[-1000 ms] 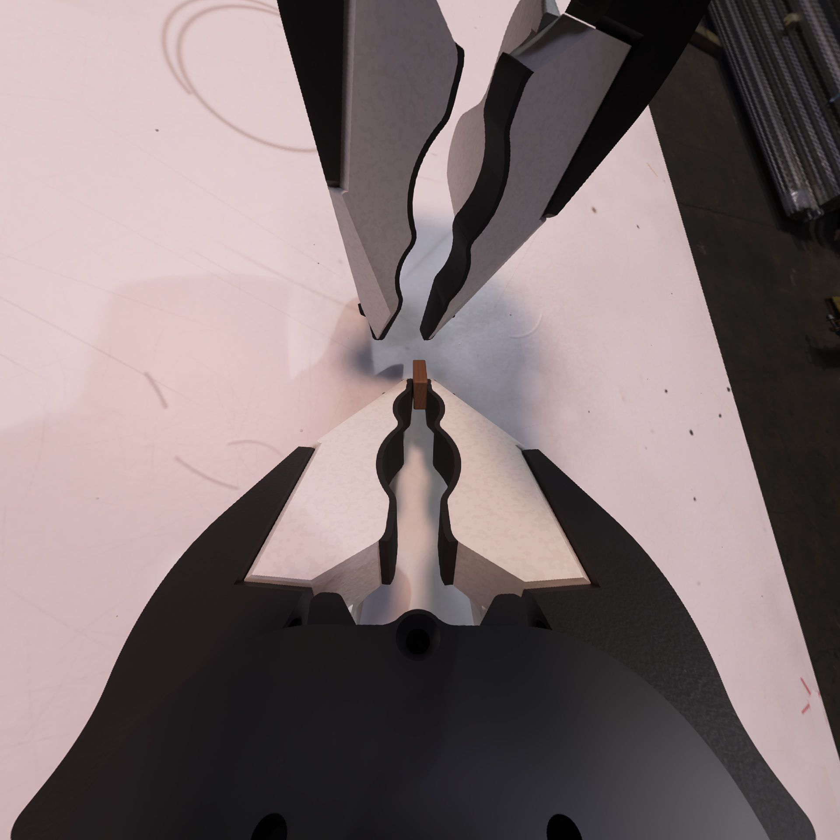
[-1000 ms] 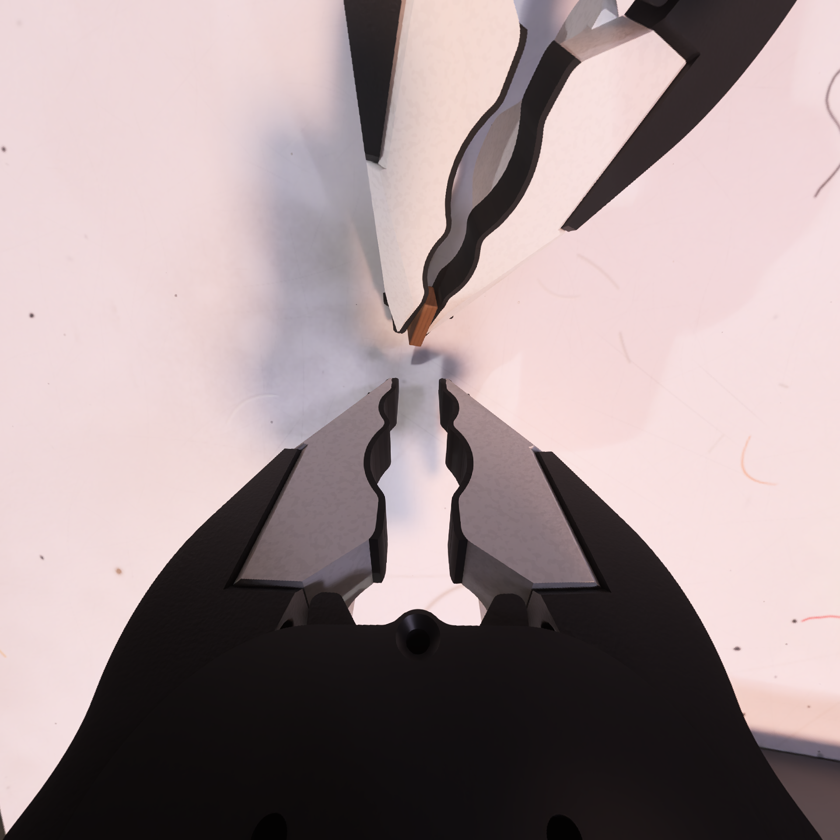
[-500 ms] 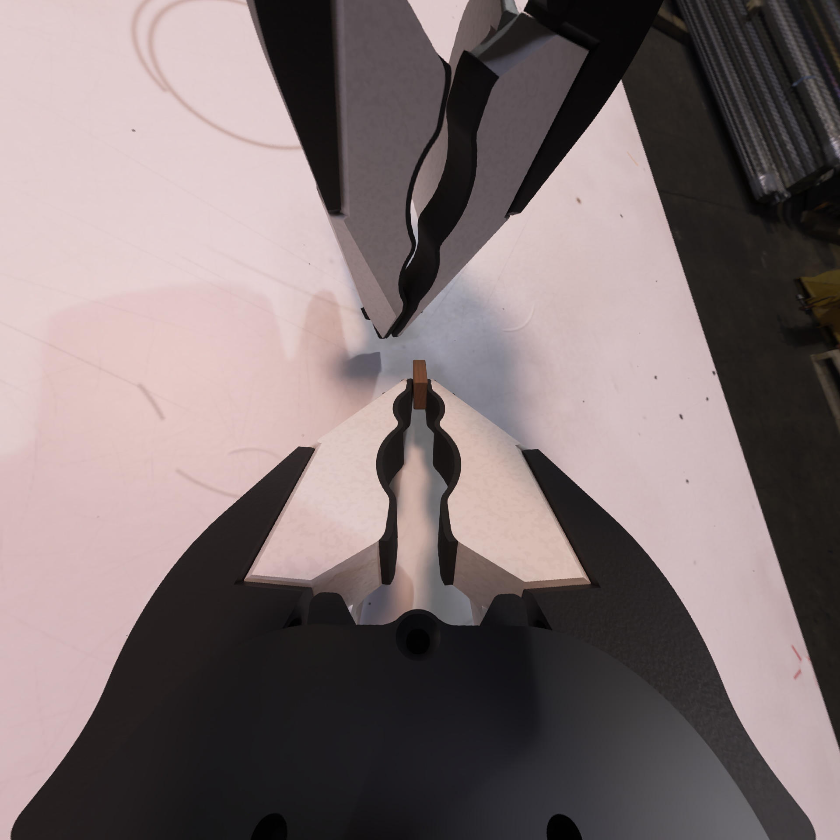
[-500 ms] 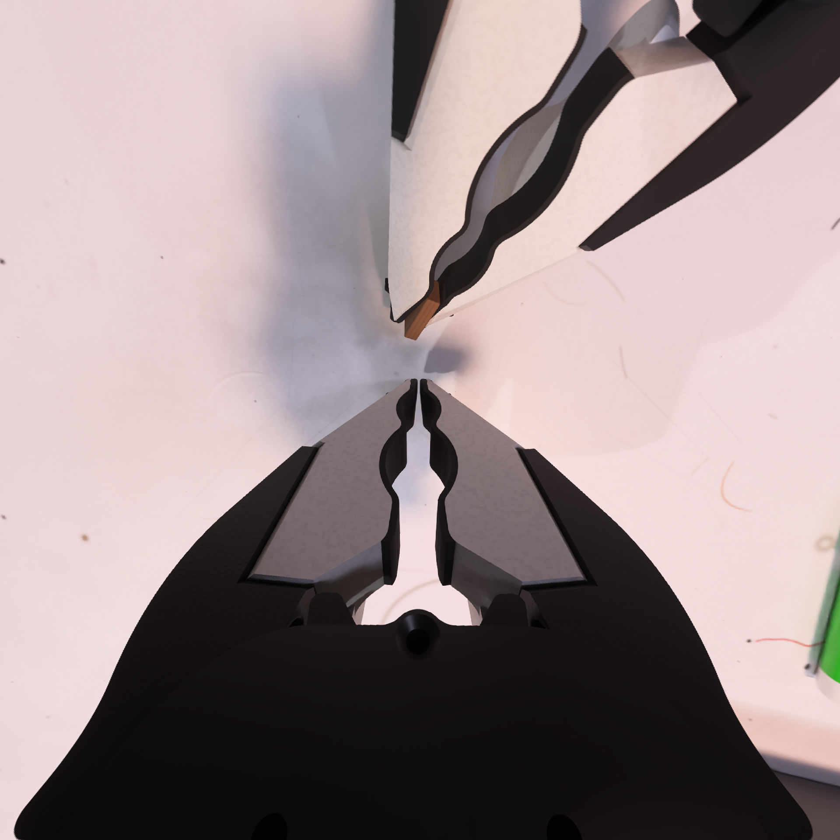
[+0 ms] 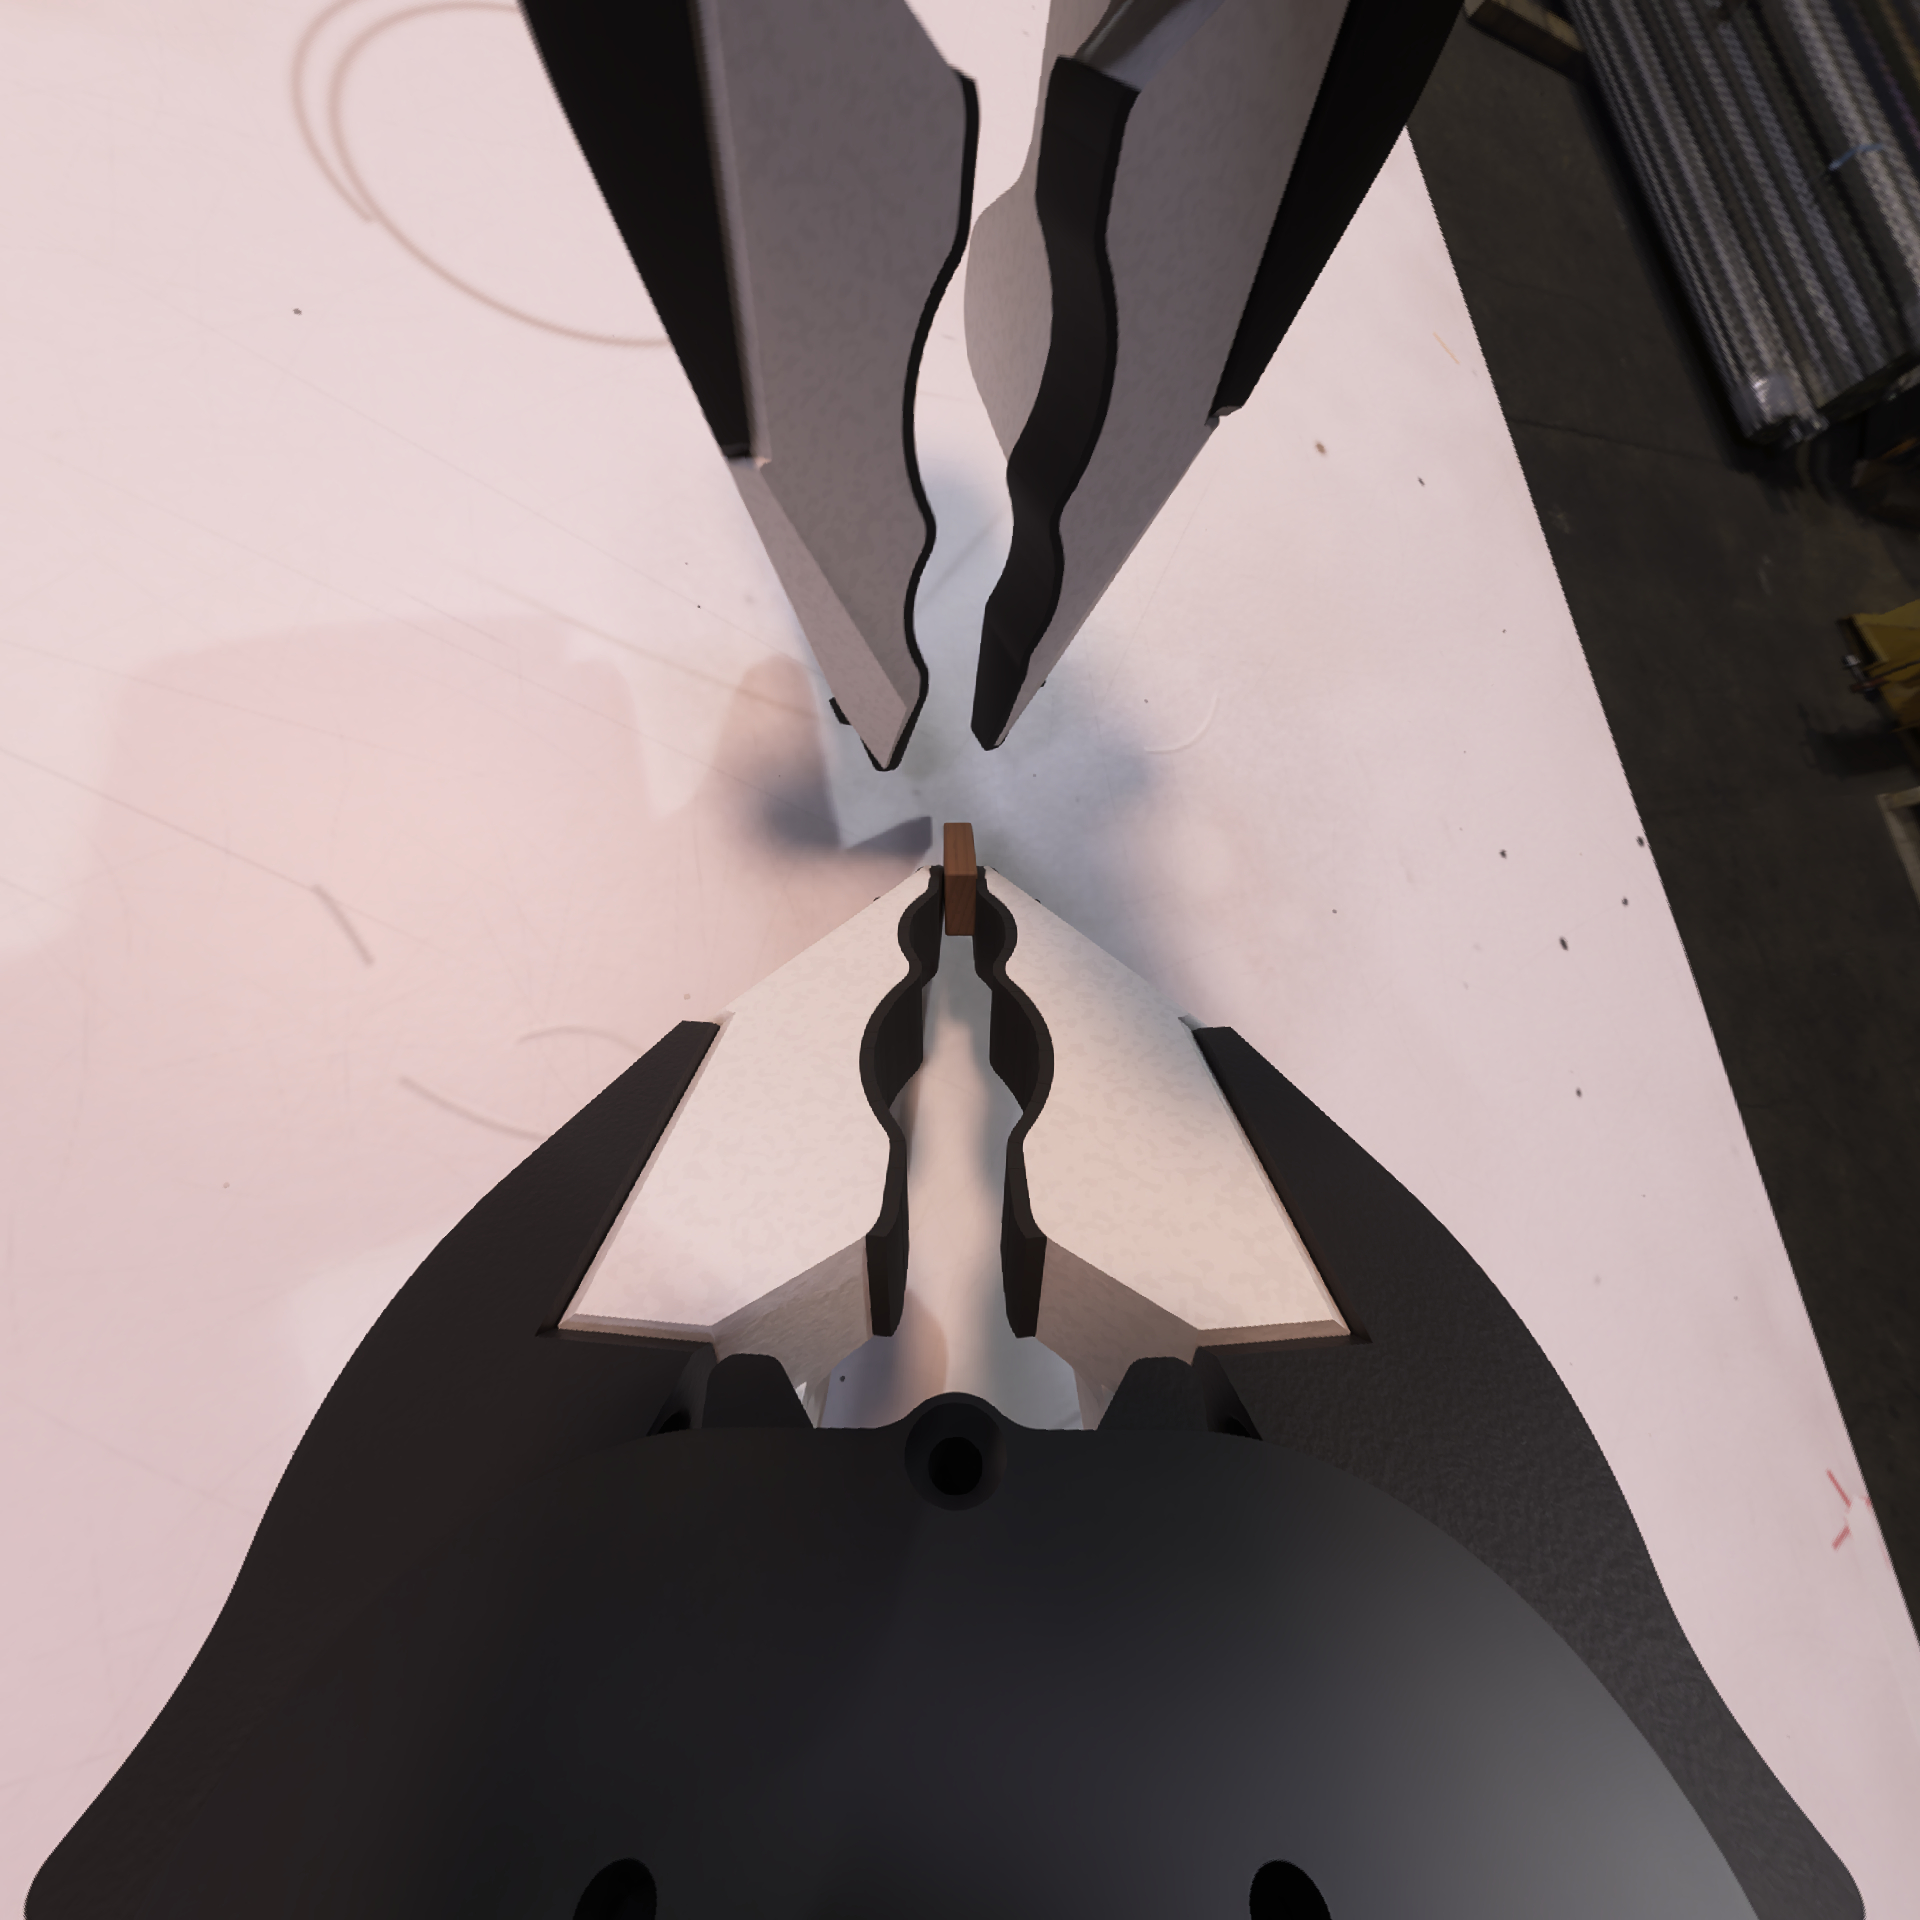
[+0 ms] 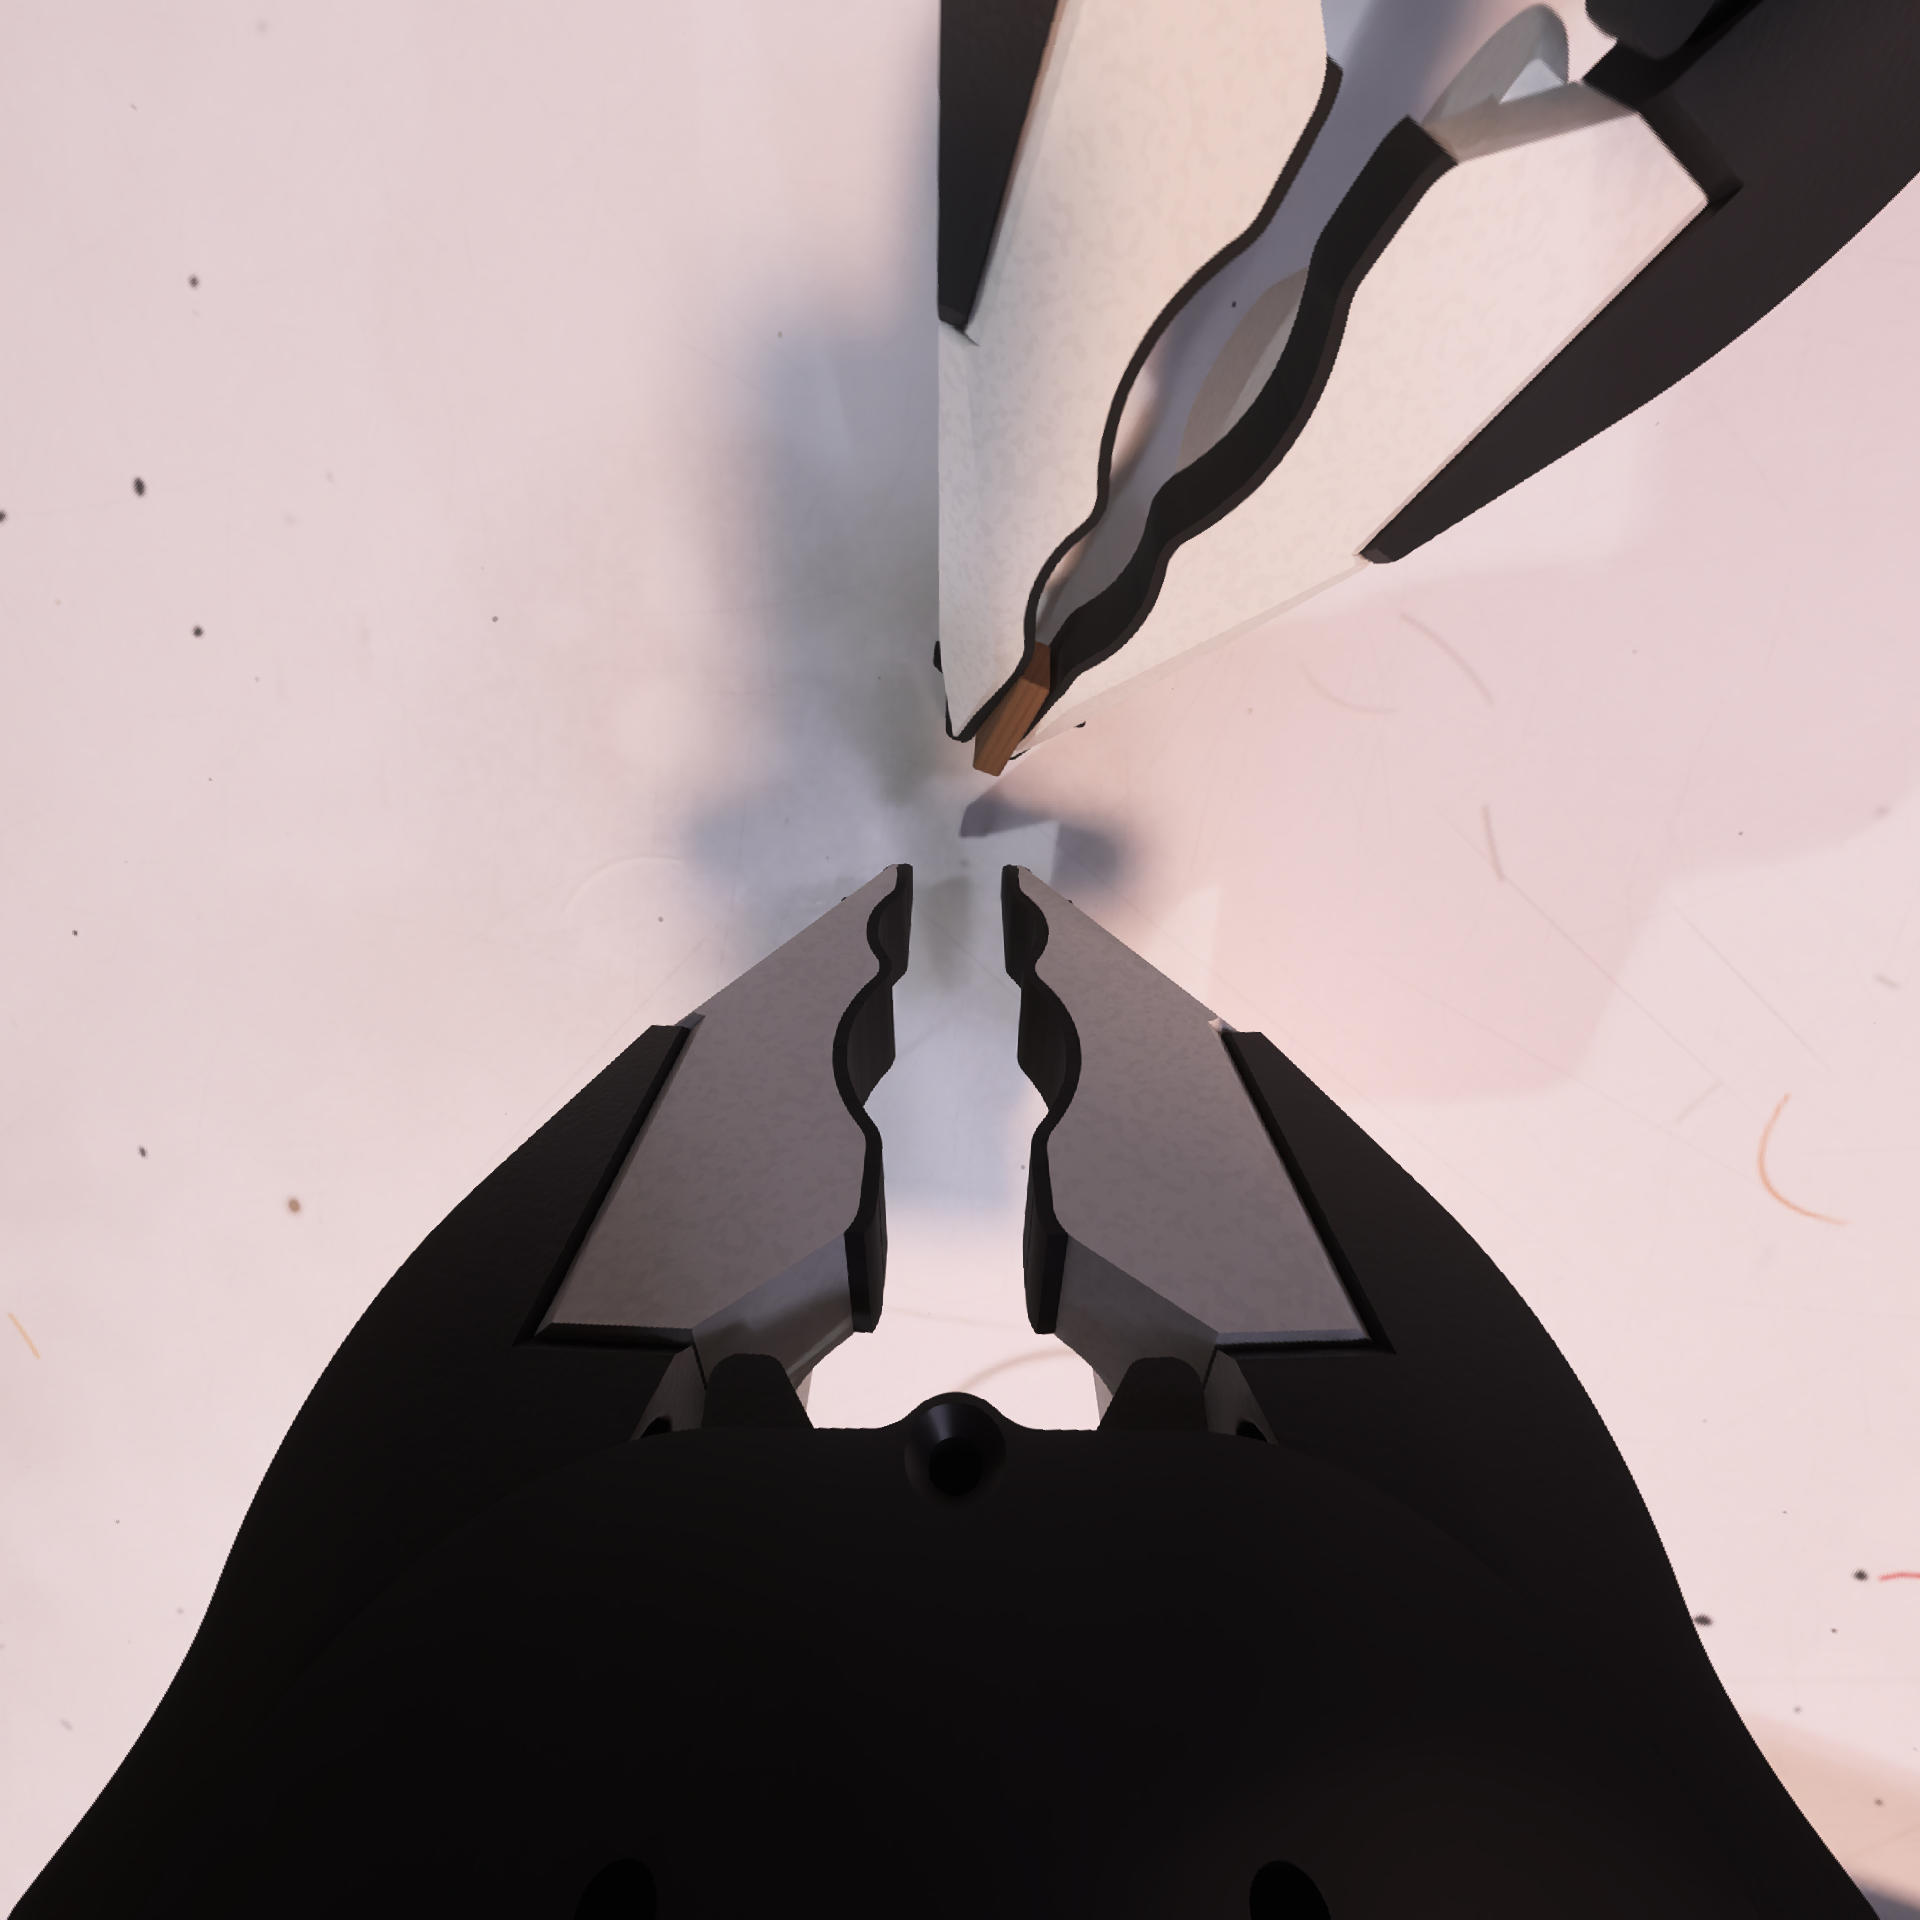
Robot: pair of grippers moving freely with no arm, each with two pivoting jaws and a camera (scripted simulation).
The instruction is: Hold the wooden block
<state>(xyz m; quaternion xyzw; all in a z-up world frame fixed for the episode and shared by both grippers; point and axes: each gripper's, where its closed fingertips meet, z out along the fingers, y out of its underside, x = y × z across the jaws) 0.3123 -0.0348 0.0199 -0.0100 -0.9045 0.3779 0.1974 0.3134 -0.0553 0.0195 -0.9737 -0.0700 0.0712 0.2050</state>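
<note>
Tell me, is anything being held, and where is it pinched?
The left gripper pinches the small wooden block at its lower end, right at the fingertips. The right gripper is open and holds nothing.

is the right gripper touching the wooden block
No, the right gripper is open with bare table between its fingertips, while the wooden block sits apart, pinched in the left gripper.

One wooden block, two hand-held grippers, perhaps several metal rails.
</note>
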